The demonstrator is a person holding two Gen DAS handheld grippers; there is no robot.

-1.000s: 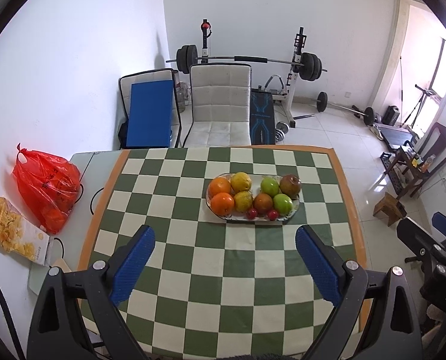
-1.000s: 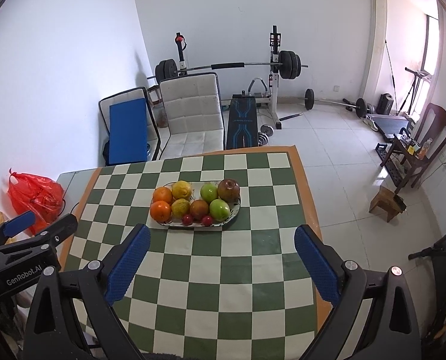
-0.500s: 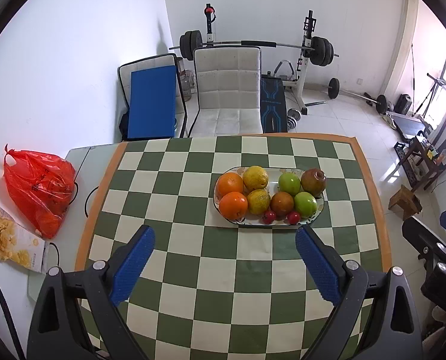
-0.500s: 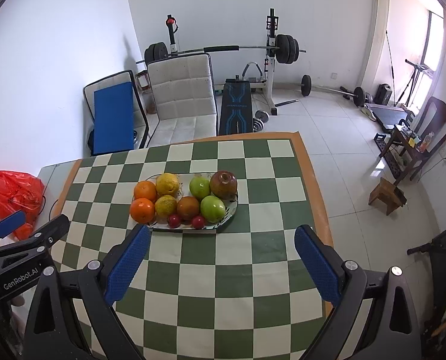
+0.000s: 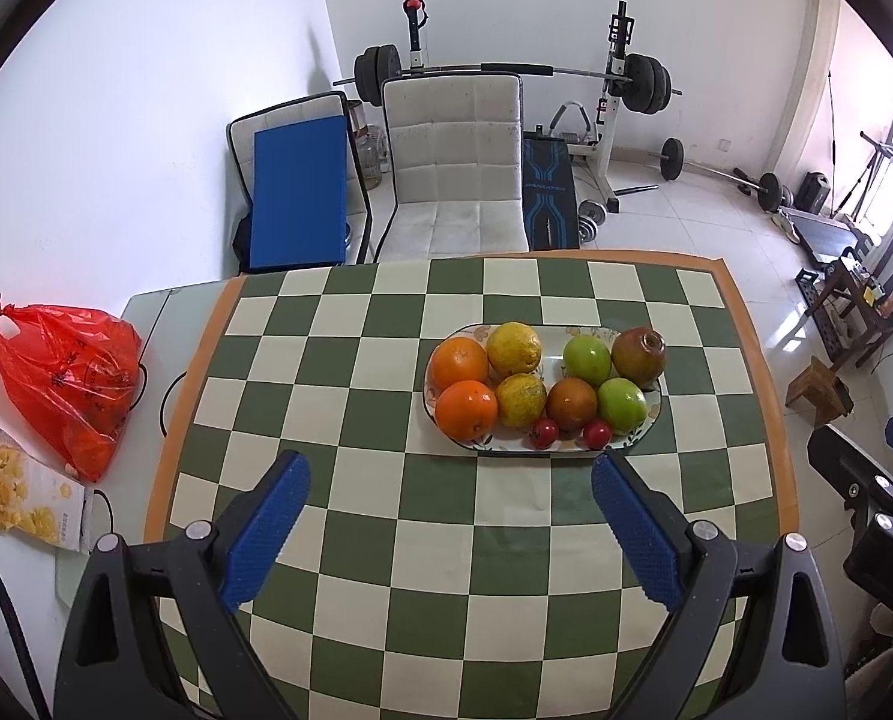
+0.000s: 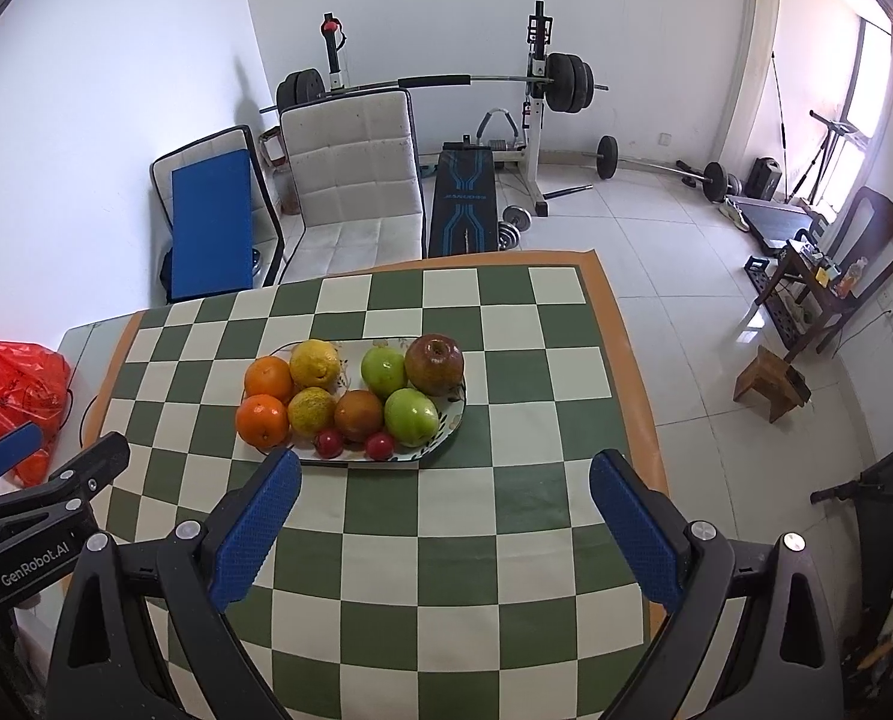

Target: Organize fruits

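Both claws hang released and empty over the near edge of the checkered tabletop [image 5: 350, 408]: left claw [image 5: 449, 474], right claw [image 6: 444, 471]. Just beyond them the oval plate [image 5: 655, 407] holds oranges, lemons, green apples and two cherry tomatoes, toward the tabletop's right side.

plate [image 5: 655, 415]: mostly covered by fruit, you only see the rim and bare strips.
small red fruits [image 6: 329, 443]: too small for you to tell the kind.
bench [image 5: 350, 420]: near edge cut off by the frame bottom.
red bag [image 6: 8, 384]: contents hidden; left side cropped in your right wrist view.
yellow packet [image 5: 20, 489]: print unreadable.
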